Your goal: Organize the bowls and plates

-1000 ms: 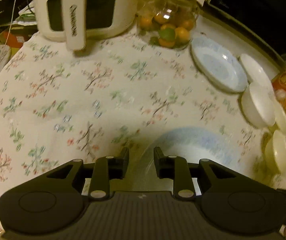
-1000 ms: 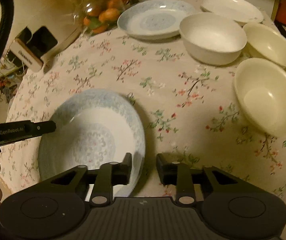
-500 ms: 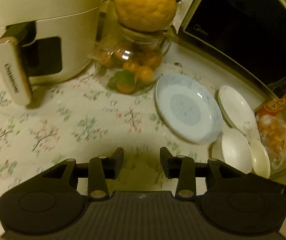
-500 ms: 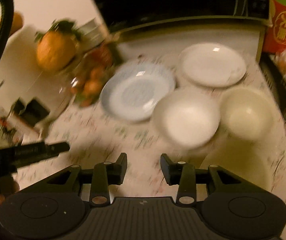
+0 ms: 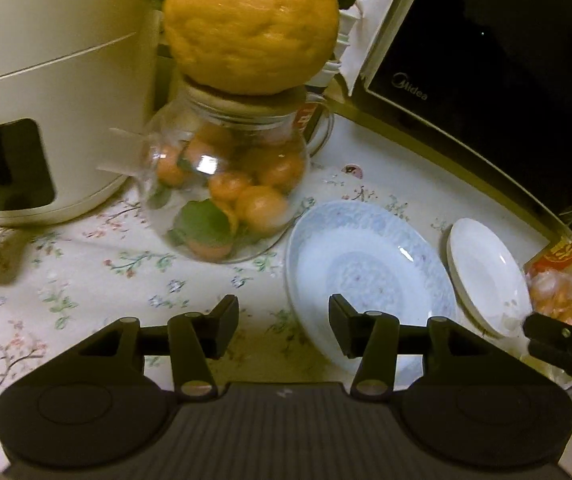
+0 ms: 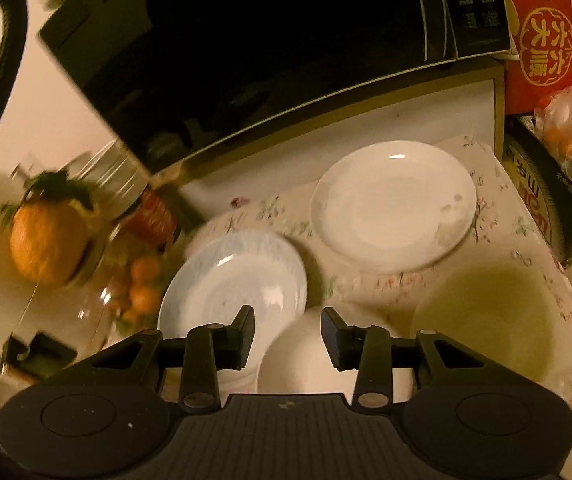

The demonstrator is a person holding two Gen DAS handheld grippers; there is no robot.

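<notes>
Both tools empty: left tool (image 5: 284, 326) has just been opening, right tool (image 6: 287, 338) apart, probably approaching the blue plate (image 5: 369, 276); next, straddle its rim.

On the table (image 5: 86, 280), the jar (image 5: 226, 184) stands far left with a fruit (image 5: 252, 20) on it. Right of it lie 2 plates (image 6: 234, 280) (image 6: 393, 204), side by side. Nearer sit 2 bowls (image 6: 297, 364) (image 6: 485, 316). The microwave (image 6: 266, 48) stands behind.
</notes>
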